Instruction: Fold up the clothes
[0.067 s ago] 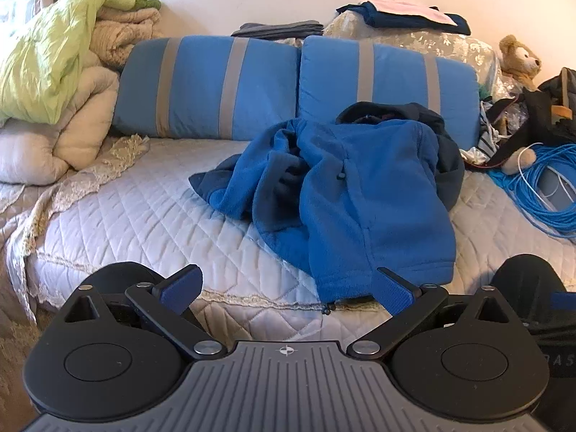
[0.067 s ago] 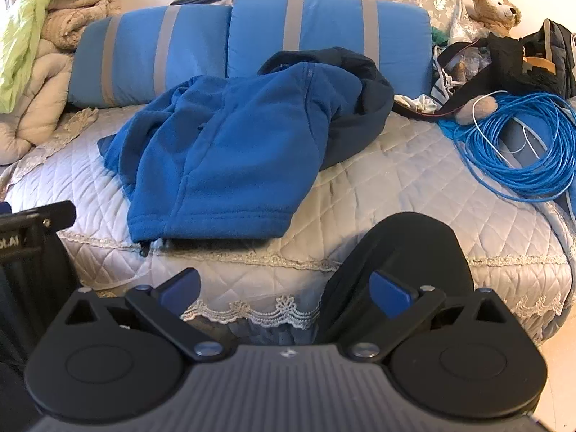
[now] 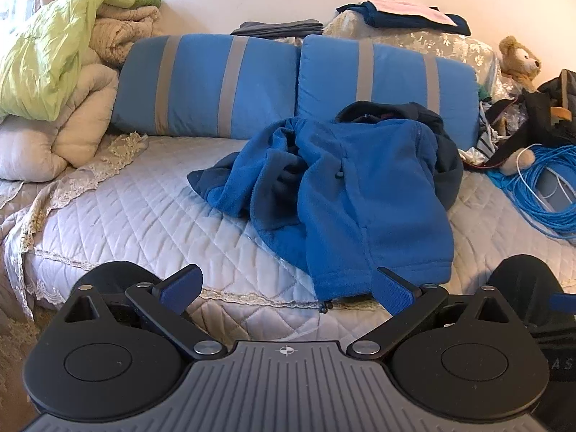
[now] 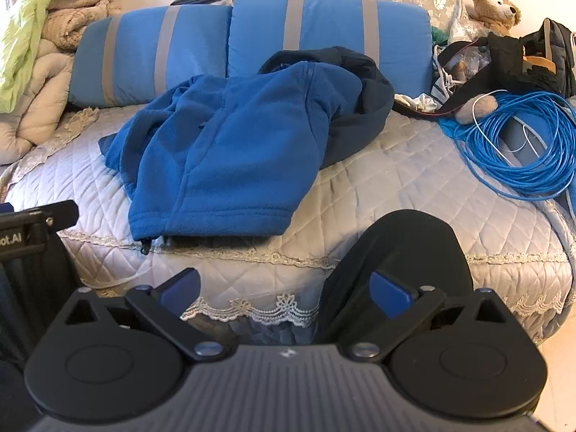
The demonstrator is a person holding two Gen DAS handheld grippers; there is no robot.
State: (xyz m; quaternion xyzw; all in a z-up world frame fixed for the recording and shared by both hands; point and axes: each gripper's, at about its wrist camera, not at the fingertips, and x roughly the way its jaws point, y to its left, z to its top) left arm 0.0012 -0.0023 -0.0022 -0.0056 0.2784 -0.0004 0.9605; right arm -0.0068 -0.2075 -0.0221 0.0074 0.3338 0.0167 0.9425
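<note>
Left tongs (image 3: 286, 289) — fingers spread wide, empty. Right tongs (image 4: 284, 289) the same — level, nothing between the pads.

fleece jacket (image 3: 374, 194): 1 | striped pillows (image 3: 208, 82): 2 | teddy bear (image 3: 520, 59): 1 | cable coil (image 4: 518, 144): 1

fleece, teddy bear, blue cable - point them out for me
fleece (image 4: 230, 165), right wrist view, flat front panel.
teddy bear (image 4: 495, 3), right wrist view, its head.
blue cable (image 4: 511, 158), right wrist view, near side of the coil.
</note>
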